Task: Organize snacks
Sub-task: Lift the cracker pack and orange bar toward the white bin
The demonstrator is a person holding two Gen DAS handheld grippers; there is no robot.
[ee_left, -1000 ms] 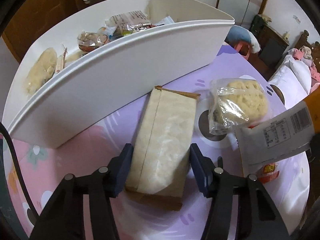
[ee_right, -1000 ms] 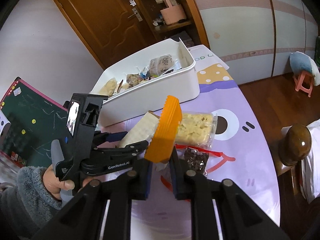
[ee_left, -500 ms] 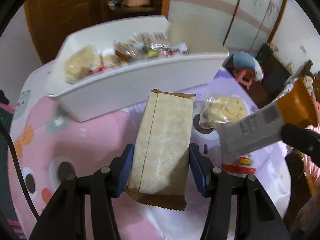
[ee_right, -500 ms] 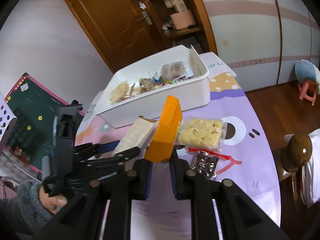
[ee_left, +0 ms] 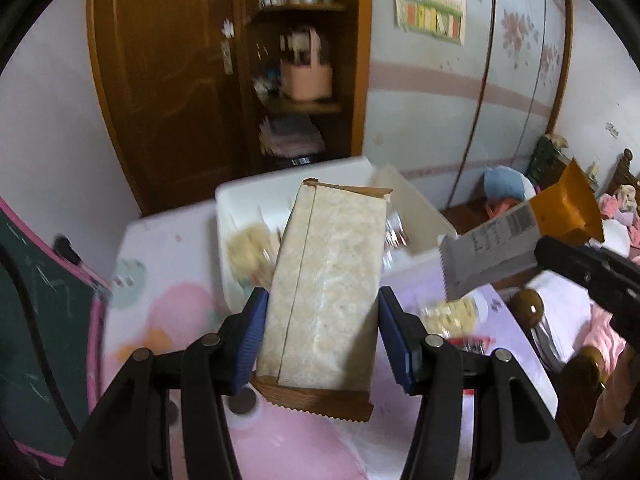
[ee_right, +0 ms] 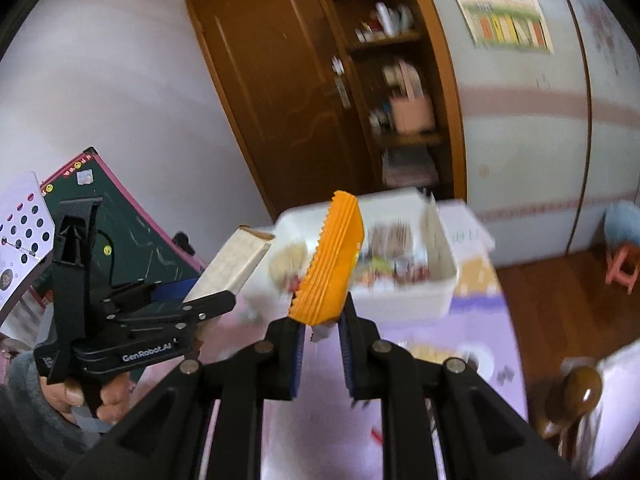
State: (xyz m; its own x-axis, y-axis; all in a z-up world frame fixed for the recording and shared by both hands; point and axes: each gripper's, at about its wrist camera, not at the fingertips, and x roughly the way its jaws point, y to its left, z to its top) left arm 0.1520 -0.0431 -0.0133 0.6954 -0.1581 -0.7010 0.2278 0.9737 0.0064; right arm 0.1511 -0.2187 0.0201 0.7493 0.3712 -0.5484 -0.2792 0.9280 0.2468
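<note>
My left gripper point(ee_left: 320, 332) is shut on a long beige snack pack with brown ends point(ee_left: 324, 292), held in the air above the table, pointing at the white bin point(ee_left: 404, 196). It also shows in the right wrist view point(ee_right: 236, 260), with the left gripper point(ee_right: 172, 300) at the left. My right gripper point(ee_right: 320, 344) is shut on an orange and grey snack packet point(ee_right: 332, 260), raised in front of the white bin point(ee_right: 404, 300). That packet shows in the left wrist view point(ee_left: 520, 236). Several snacks lie in the bin.
A clear bag of pale biscuits point(ee_left: 448, 314) and a red-edged packet point(ee_left: 472, 344) lie on the pink and purple tablecloth point(ee_left: 304, 448). A green chalkboard point(ee_right: 132, 240) stands left. A wooden bedpost knob point(ee_right: 580, 392) is at right. A brown door and shelves are behind.
Both grippers have lifted their packets well above the table and tilted up. The white bin now sits lower and farther in both views.
</note>
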